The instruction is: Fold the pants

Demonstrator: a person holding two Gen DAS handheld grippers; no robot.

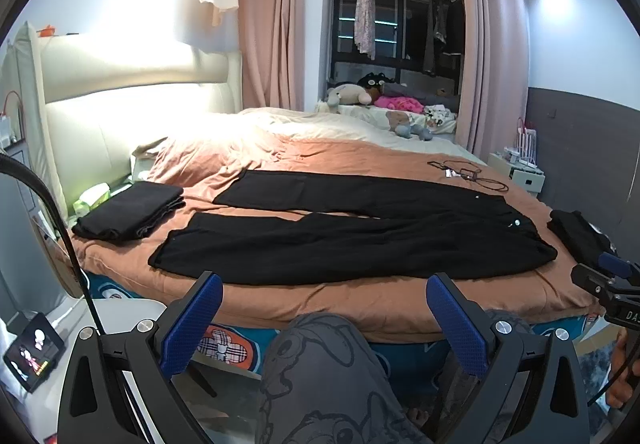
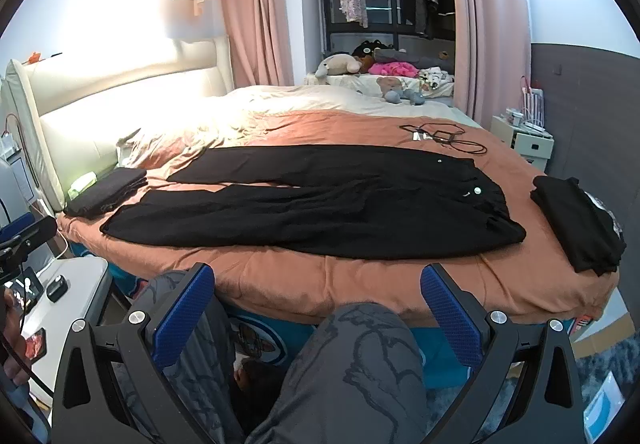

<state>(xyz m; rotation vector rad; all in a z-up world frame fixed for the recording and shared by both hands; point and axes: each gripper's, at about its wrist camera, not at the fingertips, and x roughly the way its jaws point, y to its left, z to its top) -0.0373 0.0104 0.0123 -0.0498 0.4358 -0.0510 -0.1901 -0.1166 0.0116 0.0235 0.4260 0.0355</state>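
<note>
Two folded black piles [image 2: 576,228] [image 1: 128,209] flank the flat pants [image 2: 320,203]; each hand-held gripper [image 1: 324,320] [image 2: 316,308] gapes empty.

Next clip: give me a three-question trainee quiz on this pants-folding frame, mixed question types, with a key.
1. True or false: the left gripper is shut on the black pants.
2. The pants' waistband points to which side of the view? A) left B) right
3. Fill in: a folded dark garment lies near the pants' ____ ends.

Key: 1 false, both it and the right gripper are open, short of the bed. 2 B. 3 leg.
</note>
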